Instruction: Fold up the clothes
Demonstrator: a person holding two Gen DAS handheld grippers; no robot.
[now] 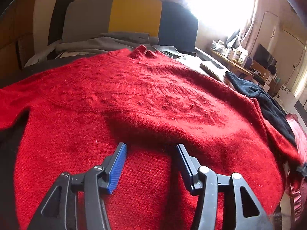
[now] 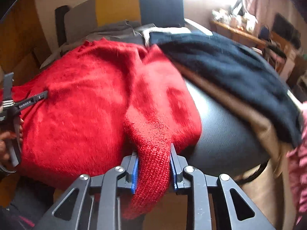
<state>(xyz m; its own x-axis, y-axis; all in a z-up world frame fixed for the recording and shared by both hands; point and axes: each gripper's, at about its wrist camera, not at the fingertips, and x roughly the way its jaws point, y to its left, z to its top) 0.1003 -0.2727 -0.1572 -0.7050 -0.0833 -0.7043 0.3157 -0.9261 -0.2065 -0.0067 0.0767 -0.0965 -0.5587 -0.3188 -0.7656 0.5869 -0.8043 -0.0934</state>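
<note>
Our left gripper (image 1: 151, 146) hangs with its jaws spread wide and nothing between them, poised just above the red sweater (image 1: 134, 103), which lies spread flat ahead of it with the collar at the far end. Our right gripper (image 2: 153, 153) is clamped on a bunched fold of the same sweater's knit, the fabric passing between its blue pads (image 2: 135, 170) and hanging down below them. Ahead and to the right of that gripper, a dark navy garment (image 2: 230, 65) lies over a tan one (image 2: 249, 115) on the dark tabletop (image 2: 220, 134). A grey garment (image 1: 99, 42) sits beyond the collar.
</note>
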